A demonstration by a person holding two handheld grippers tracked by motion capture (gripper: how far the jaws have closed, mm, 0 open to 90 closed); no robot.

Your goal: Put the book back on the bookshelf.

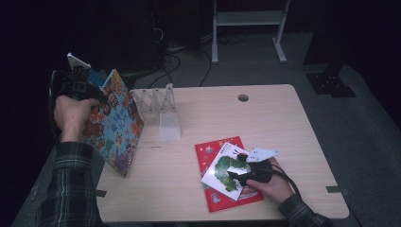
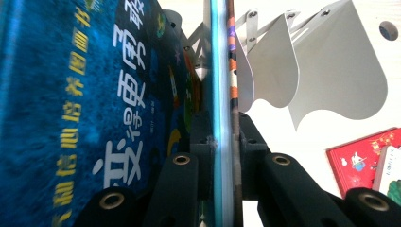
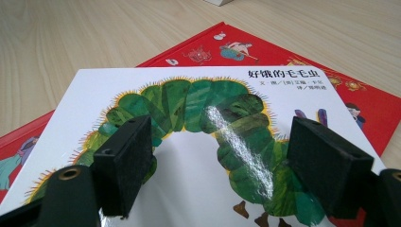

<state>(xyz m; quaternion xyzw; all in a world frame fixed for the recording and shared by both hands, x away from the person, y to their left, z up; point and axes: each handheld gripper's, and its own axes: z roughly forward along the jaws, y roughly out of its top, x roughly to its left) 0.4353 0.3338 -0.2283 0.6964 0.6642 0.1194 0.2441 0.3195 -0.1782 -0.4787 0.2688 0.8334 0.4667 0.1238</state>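
With no book yet in the white rack point(image 1: 158, 101), the left gripper point(image 1: 90, 92) clamped the blue picture book point(image 1: 116, 123) upright at the table's point(image 1: 283, 123) left edge, while the right gripper point(image 3: 217, 161) hovered wide open over the caterpillar book point(image 3: 189, 142) lying on the red book point(image 1: 210, 156).

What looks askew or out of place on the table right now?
The white caterpillar book lies crooked on the red book, its corners overhanging. The blue book, clamped in the left gripper, leans tilted at the table's left edge, outside the white rack. No damage or spills visible.
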